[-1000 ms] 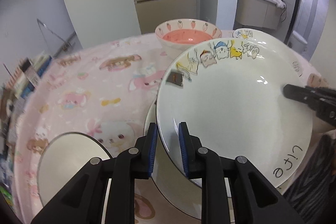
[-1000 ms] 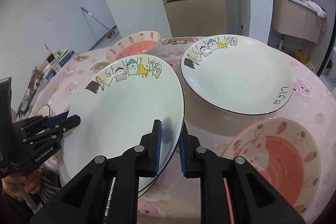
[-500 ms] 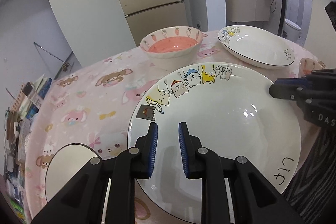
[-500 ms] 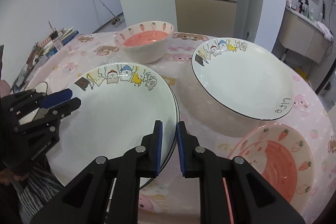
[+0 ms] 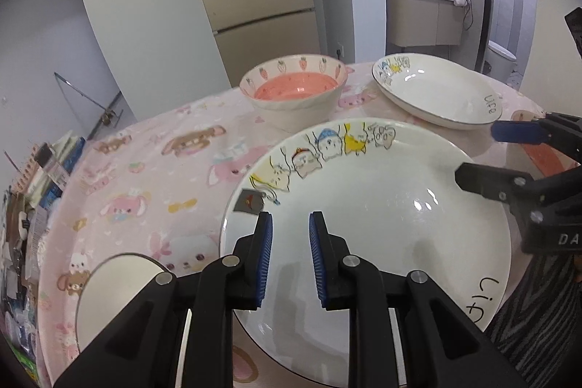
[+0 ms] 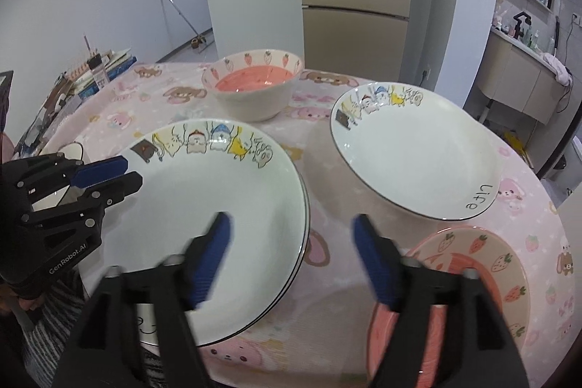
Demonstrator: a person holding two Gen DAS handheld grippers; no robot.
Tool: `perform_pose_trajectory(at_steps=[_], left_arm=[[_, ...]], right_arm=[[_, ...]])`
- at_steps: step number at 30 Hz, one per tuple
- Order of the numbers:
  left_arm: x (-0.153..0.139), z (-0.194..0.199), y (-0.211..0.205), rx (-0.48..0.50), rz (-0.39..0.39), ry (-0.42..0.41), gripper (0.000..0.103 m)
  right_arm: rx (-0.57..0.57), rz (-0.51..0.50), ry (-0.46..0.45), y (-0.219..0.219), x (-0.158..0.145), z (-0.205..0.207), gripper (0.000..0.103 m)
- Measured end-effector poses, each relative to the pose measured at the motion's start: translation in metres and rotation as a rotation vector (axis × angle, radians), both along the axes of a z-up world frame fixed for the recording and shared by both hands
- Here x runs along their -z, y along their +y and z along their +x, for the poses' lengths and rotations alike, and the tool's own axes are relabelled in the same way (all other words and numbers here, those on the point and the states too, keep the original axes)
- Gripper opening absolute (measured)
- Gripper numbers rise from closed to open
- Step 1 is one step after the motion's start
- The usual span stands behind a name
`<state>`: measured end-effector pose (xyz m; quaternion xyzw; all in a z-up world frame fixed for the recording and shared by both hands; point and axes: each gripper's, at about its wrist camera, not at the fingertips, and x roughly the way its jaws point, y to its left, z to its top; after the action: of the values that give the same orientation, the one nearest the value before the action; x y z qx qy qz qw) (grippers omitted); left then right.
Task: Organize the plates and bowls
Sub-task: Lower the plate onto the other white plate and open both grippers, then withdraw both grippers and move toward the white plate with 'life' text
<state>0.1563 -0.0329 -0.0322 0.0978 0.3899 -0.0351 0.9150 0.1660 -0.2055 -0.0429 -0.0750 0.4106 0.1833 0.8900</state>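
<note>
A white cartoon-cat plate (image 5: 363, 206) (image 6: 218, 206) lies flat on top of another one like it, near the table's front edge. My left gripper (image 5: 290, 239) (image 6: 134, 172) hovers over its left part. The pads stand a narrow gap apart, with only the plate's inner surface showing between them. My right gripper (image 6: 291, 235) (image 5: 474, 153) is opening wide, blurred by motion, and straddles the plate's right rim without touching it. A third cat plate (image 6: 418, 151) (image 5: 436, 93) sits at the right. A strawberry bowl (image 6: 254, 90) (image 5: 294, 93) stands behind.
A second strawberry bowl (image 6: 473, 279) sits at the near right on the pink cartoon tablecloth (image 6: 327, 326). A round white disc (image 5: 112, 297) lies at the near left. Books and clutter (image 6: 91, 71) line the left edge. A striped sleeve (image 5: 538, 315) shows below.
The cat plate went from tilted up between both grippers to lying flat on the plate beneath. My right gripper's jaws then sprang apart off its rim. The left jaws kept their gap.
</note>
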Motion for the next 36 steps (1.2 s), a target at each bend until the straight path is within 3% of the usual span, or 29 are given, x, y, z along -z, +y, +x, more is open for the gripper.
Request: perform_pose_trajectory(at_steps=[3,4,5,6,7,14,20,24,29,32,36], left_arm=[[-0.003,-0.003,-0.004,0.034,-0.004,-0.020,0.023],[-0.004,-0.003,-0.006,0.038,0.004,-0.024,0.037],[-0.004,-0.003,-0.007,0.035,0.015,-0.028,0.076],[-0.005,-0.003,-0.008,0.025,0.028,-0.036,0.096],[-0.007,-0.005,-0.009,0.006,0.052,-0.071,0.103],[-0.025,-0.019,-0.007,0.006,0.043,-0.159,0.103],[-0.034,-0.018,-0.004,0.015,-0.006,-0.162,0.103],[-0.047,-0.019,0.001,0.011,-0.078,-0.158,0.103],[-0.082,-0.028,-0.004,0.033,-0.138,-0.212,0.103],[-0.110,-0.036,-0.010,0.065,-0.157,-0.245,0.103],[-0.154,-0.045,-0.017,0.095,-0.186,-0.308,0.103]], right_arm=[[-0.006,0.013,-0.017,-0.001,-0.004,-0.001,0.087],[-0.008,0.019,-0.029,-0.002,-0.006,-0.002,0.090],[-0.009,0.024,-0.042,-0.002,-0.009,-0.003,0.095],[-0.009,0.031,-0.057,-0.002,-0.012,-0.004,0.101],[-0.009,0.037,-0.072,-0.002,-0.014,-0.005,0.103],[0.013,0.054,-0.148,-0.008,-0.026,-0.007,0.103],[0.022,0.089,-0.203,-0.016,-0.039,-0.011,0.103],[0.013,0.105,-0.236,-0.020,-0.049,-0.016,0.103],[0.021,0.144,-0.310,-0.033,-0.074,-0.029,0.103],[0.007,0.200,-0.330,-0.042,-0.100,-0.039,0.103],[0.015,0.188,-0.404,-0.044,-0.142,-0.055,0.103]])
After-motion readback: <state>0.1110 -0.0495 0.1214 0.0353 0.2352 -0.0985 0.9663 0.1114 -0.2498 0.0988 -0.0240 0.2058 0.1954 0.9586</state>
